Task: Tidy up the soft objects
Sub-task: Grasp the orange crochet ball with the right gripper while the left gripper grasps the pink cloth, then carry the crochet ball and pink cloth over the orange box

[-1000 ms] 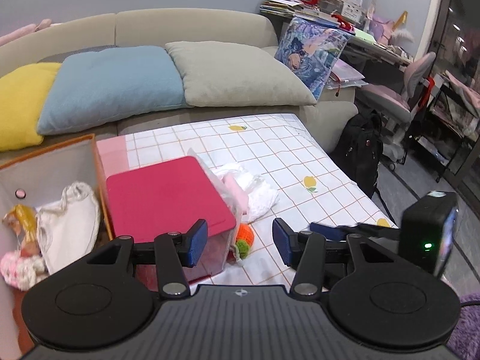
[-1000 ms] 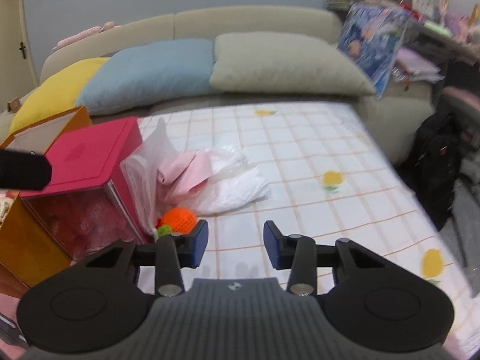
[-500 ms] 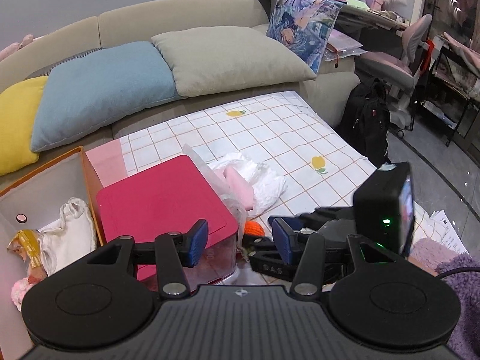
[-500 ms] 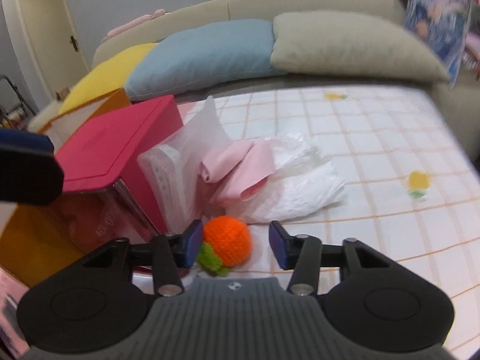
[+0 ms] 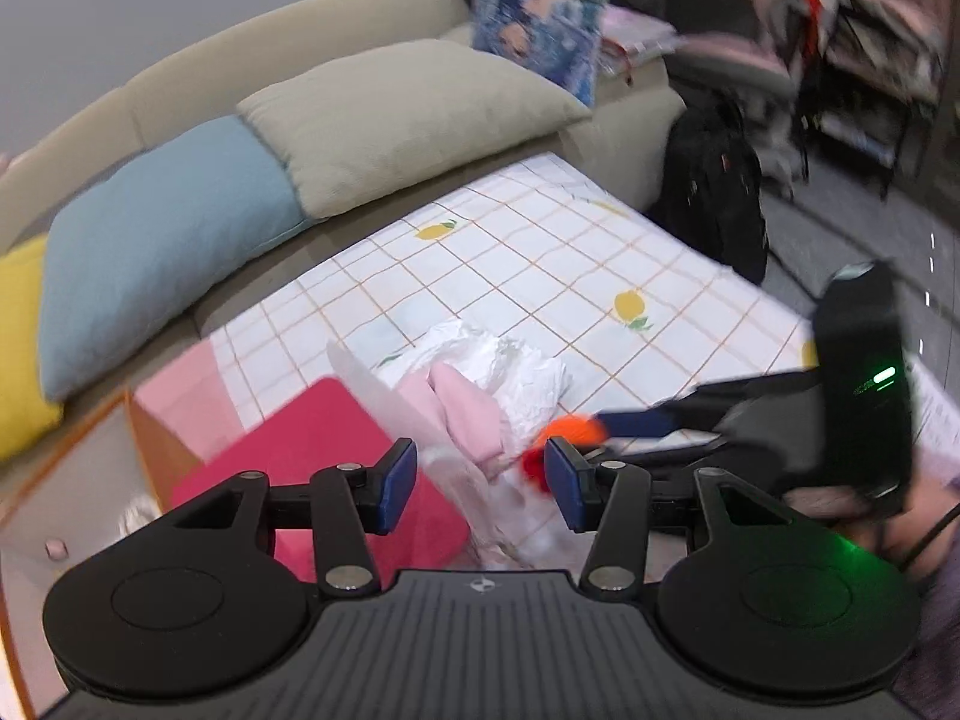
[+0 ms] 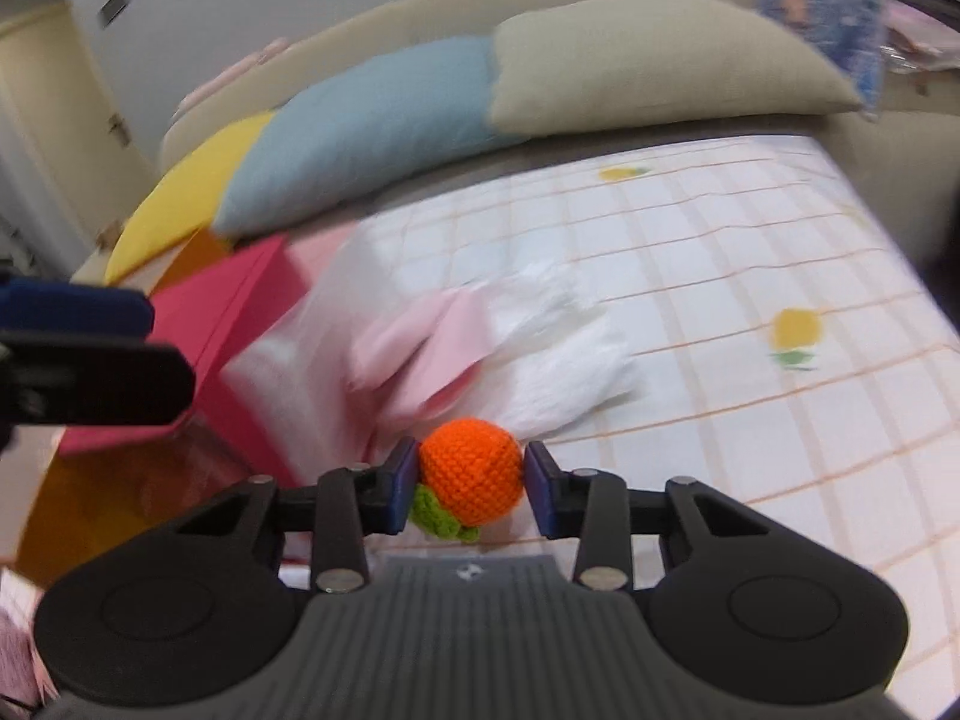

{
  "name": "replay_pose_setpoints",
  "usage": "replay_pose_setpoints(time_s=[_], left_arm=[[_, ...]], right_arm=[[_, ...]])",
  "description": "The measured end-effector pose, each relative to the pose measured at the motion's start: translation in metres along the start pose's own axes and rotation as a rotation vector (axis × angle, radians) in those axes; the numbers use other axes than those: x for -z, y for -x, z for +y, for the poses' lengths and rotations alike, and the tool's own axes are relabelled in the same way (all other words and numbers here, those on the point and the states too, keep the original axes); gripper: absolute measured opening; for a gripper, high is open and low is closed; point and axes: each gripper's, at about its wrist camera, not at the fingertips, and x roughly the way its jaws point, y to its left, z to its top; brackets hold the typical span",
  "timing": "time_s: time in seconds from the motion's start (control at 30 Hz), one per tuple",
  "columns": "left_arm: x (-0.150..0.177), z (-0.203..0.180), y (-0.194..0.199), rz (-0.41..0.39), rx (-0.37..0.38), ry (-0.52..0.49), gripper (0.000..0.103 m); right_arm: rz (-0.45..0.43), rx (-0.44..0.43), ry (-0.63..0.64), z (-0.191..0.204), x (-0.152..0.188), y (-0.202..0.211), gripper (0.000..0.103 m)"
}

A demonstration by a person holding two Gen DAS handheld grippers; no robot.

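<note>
A crocheted orange ball with green leaves (image 6: 471, 480) sits between the blue pads of my right gripper (image 6: 471, 489), which is shut on it just above the checked tablecloth; the ball also shows in the left wrist view (image 5: 570, 429). Behind it lie a pink cloth (image 6: 420, 354) and a crumpled white cloth (image 6: 558, 354), seen in the left wrist view too, pink cloth (image 5: 468, 414) and white cloth (image 5: 510, 360). My left gripper (image 5: 480, 483) is open and empty, hovering over the clear bag beside the red box.
A red-lidded clear box (image 5: 318, 474) stands left of the cloths, with an orange fabric bin (image 5: 90, 468) further left. A sofa with yellow, blue (image 5: 162, 228) and beige (image 5: 408, 114) cushions lines the far side. A black backpack (image 5: 714, 192) sits on the floor at the right.
My right gripper has closed on the orange ball, which was loose between its open fingers before. My left gripper has swung right and tilted; the view is blurred.
</note>
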Motion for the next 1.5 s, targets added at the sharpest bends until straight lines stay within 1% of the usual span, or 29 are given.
replay_pose_setpoints(time_s=[0.07, 0.13, 0.2, 0.23, 0.27, 0.33, 0.4, 0.5, 0.57, 0.63, 0.73, 0.77, 0.8, 0.87, 0.97, 1.1, 1.23, 1.37, 1.5], left_arm=[[-0.011, -0.003, -0.011, 0.033, 0.019, -0.061, 0.057], [-0.022, -0.009, -0.024, 0.074, 0.029, -0.137, 0.059], [-0.030, -0.018, -0.039, 0.126, 0.040, -0.226, 0.061], [-0.032, -0.023, -0.046, 0.147, 0.042, -0.266, 0.063], [-0.034, -0.026, -0.053, 0.170, 0.043, -0.303, 0.068], [-0.034, -0.031, -0.070, 0.209, 0.040, -0.350, 0.073], [-0.035, -0.032, -0.092, 0.275, 0.013, -0.372, 0.075], [-0.036, -0.031, -0.122, 0.383, -0.038, -0.357, 0.075], [-0.036, -0.030, -0.139, 0.463, -0.096, -0.346, 0.074], [-0.038, -0.027, -0.150, 0.504, -0.131, -0.336, 0.070], [-0.039, -0.024, -0.161, 0.552, -0.159, -0.305, 0.049], [-0.038, -0.024, -0.164, 0.566, -0.159, -0.302, 0.030], [-0.036, -0.023, -0.166, 0.573, -0.157, -0.299, 0.017], [-0.035, -0.022, -0.163, 0.560, -0.134, -0.274, 0.009], [-0.034, -0.020, -0.147, 0.497, -0.079, -0.208, 0.006], [-0.035, -0.020, -0.116, 0.396, -0.024, -0.126, 0.005], [-0.039, -0.024, -0.083, 0.305, 0.075, -0.010, 0.005], [-0.030, -0.028, -0.054, 0.230, 0.133, 0.073, 0.005], [-0.016, -0.026, -0.021, 0.158, 0.182, 0.153, 0.005]], right_arm=[[-0.012, 0.034, -0.040, -0.012, -0.003, 0.005, 0.037], [-0.033, 0.030, -0.092, -0.025, -0.006, 0.010, 0.037], [-0.050, 0.032, -0.118, -0.033, -0.008, 0.014, 0.037], [-0.054, 0.042, -0.120, -0.035, -0.010, 0.014, 0.037], [-0.058, 0.053, -0.122, -0.037, -0.011, 0.015, 0.037], [-0.061, 0.062, -0.143, -0.043, -0.011, 0.017, 0.037], [-0.061, 0.060, -0.164, -0.047, -0.011, 0.015, 0.037], [-0.065, 0.056, -0.177, -0.053, -0.012, 0.014, 0.037], [-0.063, 0.053, -0.181, -0.054, -0.012, 0.013, 0.037], [-0.062, 0.049, -0.184, -0.055, -0.012, 0.013, 0.037], [-0.066, 0.041, -0.182, -0.055, -0.013, 0.013, 0.037], [-0.067, 0.040, -0.182, -0.055, -0.013, 0.013, 0.037], [-0.066, 0.039, -0.183, -0.056, -0.013, 0.013, 0.037], [-0.066, 0.039, -0.189, -0.057, -0.013, 0.014, 0.037], [-0.063, 0.037, -0.194, -0.059, -0.012, 0.014, 0.037], [-0.059, 0.038, -0.185, -0.056, -0.012, 0.015, 0.037], [-0.057, 0.043, -0.185, -0.055, -0.011, 0.018, 0.037], [-0.056, 0.055, -0.186, -0.051, -0.007, 0.026, 0.037], [-0.059, 0.042, -0.201, -0.045, -0.003, 0.039, 0.037]])
